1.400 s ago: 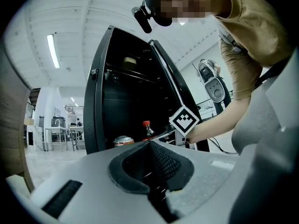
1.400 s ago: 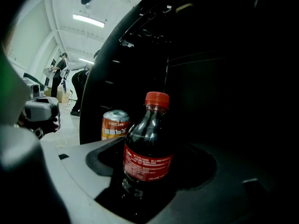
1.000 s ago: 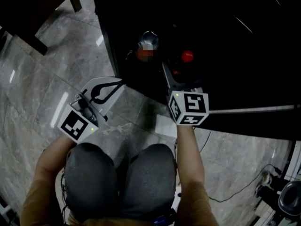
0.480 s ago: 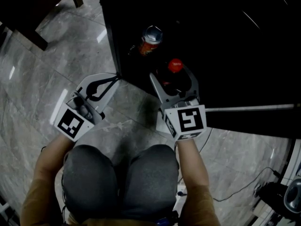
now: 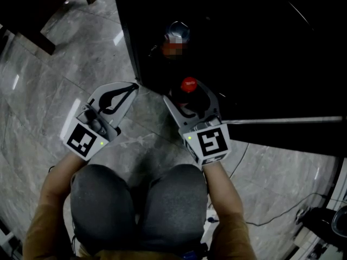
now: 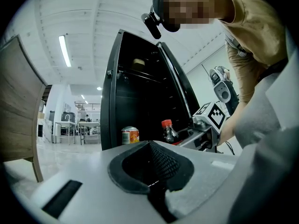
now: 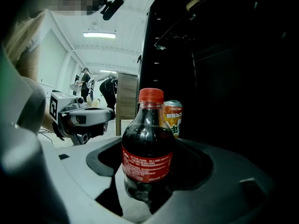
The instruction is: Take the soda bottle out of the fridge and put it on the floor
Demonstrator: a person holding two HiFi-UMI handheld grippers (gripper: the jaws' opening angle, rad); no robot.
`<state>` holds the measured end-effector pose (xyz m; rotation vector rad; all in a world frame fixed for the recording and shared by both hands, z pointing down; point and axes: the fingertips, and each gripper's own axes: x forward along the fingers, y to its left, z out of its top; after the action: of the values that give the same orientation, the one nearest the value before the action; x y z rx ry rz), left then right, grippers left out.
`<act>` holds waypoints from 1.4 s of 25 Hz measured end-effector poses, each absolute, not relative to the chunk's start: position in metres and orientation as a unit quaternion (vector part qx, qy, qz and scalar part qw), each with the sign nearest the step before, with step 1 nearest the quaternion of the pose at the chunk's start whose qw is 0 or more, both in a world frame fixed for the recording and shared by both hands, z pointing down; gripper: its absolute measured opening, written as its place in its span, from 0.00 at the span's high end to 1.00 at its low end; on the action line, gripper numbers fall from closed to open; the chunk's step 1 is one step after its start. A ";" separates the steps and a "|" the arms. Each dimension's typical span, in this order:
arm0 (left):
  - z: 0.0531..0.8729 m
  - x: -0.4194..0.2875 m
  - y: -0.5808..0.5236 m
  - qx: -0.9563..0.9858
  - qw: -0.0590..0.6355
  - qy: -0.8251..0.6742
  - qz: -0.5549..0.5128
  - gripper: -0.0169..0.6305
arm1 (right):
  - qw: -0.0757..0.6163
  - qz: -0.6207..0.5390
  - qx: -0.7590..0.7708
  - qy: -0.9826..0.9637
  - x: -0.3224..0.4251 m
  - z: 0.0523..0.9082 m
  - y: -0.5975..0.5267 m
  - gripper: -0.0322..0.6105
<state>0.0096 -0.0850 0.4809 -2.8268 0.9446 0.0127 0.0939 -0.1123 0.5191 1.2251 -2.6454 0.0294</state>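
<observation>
A dark soda bottle (image 7: 147, 146) with a red cap and red label stands upright between the jaws of my right gripper (image 5: 191, 98), which is shut on it. In the head view the bottle's red cap (image 5: 188, 83) shows at the front edge of the open black fridge (image 5: 244, 47). The left gripper view shows the same bottle (image 6: 168, 131) in front of the fridge opening. My left gripper (image 5: 120, 96) is shut and holds nothing; it hovers over the floor left of the fridge.
An orange drink can (image 5: 174, 39) stands inside the fridge behind the bottle; it also shows as the can (image 7: 172, 117). The fridge door edge (image 5: 282, 120) runs to the right. Grey marble floor (image 5: 49, 85) lies to the left; a wooden furniture leg (image 5: 38, 42) stands far left.
My right gripper has pulled back toward me and to the left with the bottle, out toward the fridge's front edge. The left gripper has barely moved.
</observation>
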 end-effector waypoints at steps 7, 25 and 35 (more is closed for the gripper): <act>0.505 0.004 -0.082 -0.945 0.063 0.320 -0.009 0.97 | 0.140 0.030 0.388 -0.911 0.076 0.552 -0.099 0.48; 0.565 -0.001 -0.076 -0.945 0.010 0.326 -0.036 0.97 | 0.182 0.085 0.379 -0.903 0.060 0.638 -0.083 0.48; 0.591 -0.003 -0.074 -0.943 -0.009 0.327 -0.060 0.97 | 0.214 0.101 0.376 -0.896 0.052 0.677 -0.084 0.48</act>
<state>-0.0033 -0.0744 0.5906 -2.9805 1.0341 -0.1894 0.0520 -0.0840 0.6768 1.0435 -2.4851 0.2804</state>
